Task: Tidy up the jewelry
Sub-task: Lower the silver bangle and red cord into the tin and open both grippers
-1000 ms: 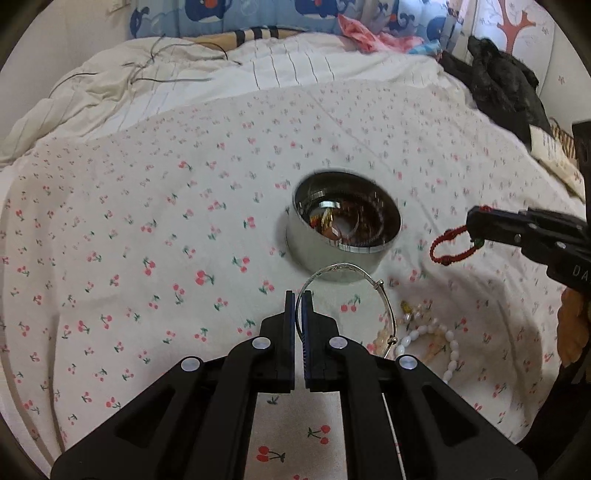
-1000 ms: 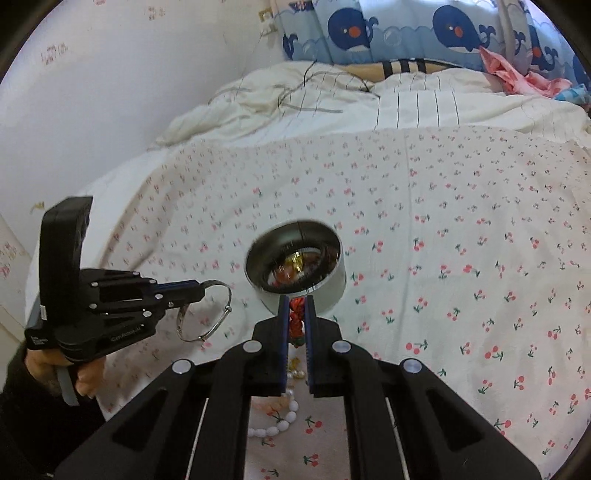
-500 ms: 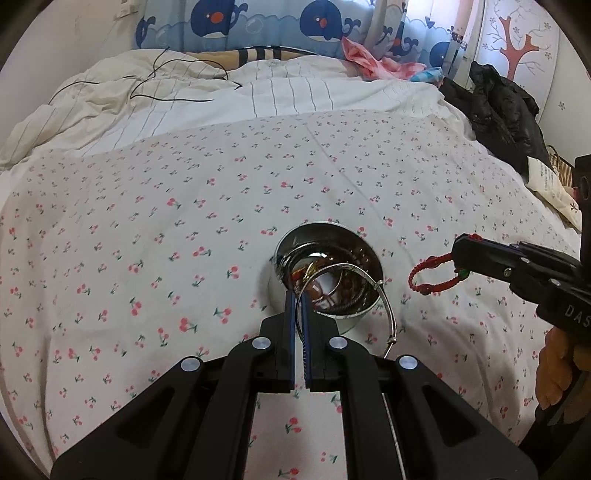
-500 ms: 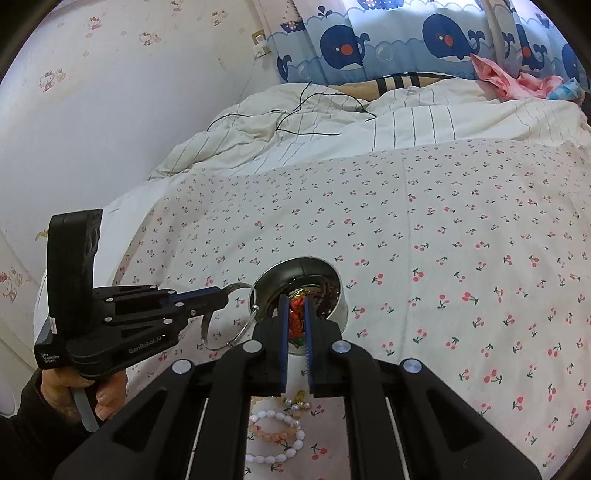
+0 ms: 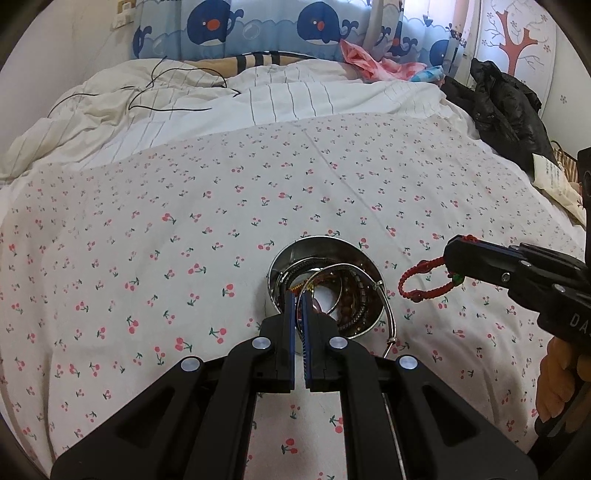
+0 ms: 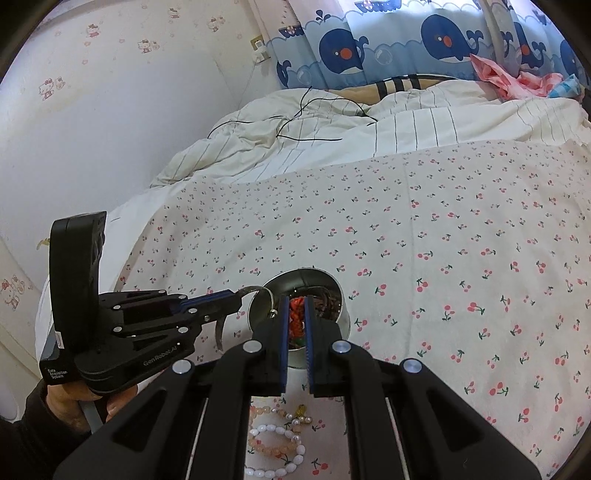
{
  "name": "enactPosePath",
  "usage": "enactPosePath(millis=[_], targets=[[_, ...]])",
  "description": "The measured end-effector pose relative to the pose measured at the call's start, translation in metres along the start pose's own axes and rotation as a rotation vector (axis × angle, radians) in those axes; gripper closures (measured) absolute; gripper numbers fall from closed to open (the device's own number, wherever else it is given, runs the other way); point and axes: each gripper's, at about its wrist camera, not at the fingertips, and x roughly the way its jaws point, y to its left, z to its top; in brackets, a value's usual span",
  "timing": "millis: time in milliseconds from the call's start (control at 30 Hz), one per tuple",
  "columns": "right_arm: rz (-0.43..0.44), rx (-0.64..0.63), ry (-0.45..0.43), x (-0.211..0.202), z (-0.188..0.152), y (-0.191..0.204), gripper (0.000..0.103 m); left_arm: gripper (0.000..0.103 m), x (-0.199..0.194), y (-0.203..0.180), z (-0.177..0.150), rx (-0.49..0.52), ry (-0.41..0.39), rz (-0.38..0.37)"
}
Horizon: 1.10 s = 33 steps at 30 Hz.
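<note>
Left wrist view. The left gripper (image 5: 299, 295) is pinching a thin silver bangle (image 5: 373, 291) between nearly closed jaws, and the hoop is hanging over the open steel tin (image 5: 275, 269) with its far arc reaching past the right rim. The tin is sitting on the cherry-print bedsheet (image 5: 184, 221) and is holding dark bead strands and other bangles, packed too closely to tell apart. To the right, the right gripper (image 5: 452, 254) is closing on a red cord bracelet (image 5: 424, 280), which is dangling above the sheet just beside the tin. A striped white duvet (image 5: 295, 99) and a black jacket (image 5: 506, 110) are lying toward the far edge, below a whale-print curtain (image 5: 258, 29).

Right wrist view. The right gripper (image 6: 295, 306) is gripping the red cord bracelet (image 6: 295, 317) in a narrow gap, directly over the steel tin (image 6: 295, 280). The left gripper (image 6: 236, 297) is reaching in from the left, its tips clamping the silver bangle (image 6: 266, 291) at the tin's near-left rim; part of the hoop is curving down outside the wall. On the sheet (image 6: 443, 258) nearer the camera, a white and peach bead bracelet (image 6: 277, 443) is lying loose, with what is probably a small gold and pearl piece (image 6: 299, 415) touching it. The person's left hand (image 6: 85, 402) is gripping the handle.
</note>
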Motion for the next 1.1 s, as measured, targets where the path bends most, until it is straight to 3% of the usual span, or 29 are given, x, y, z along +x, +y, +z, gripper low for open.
enactPosePath(millis=[1100], targets=[[0.031, 0.026, -0.041, 0.024, 0.017, -0.008, 0.094, 0.099, 0.034, -0.006, 0.013, 0.02, 0.013, 0.024]])
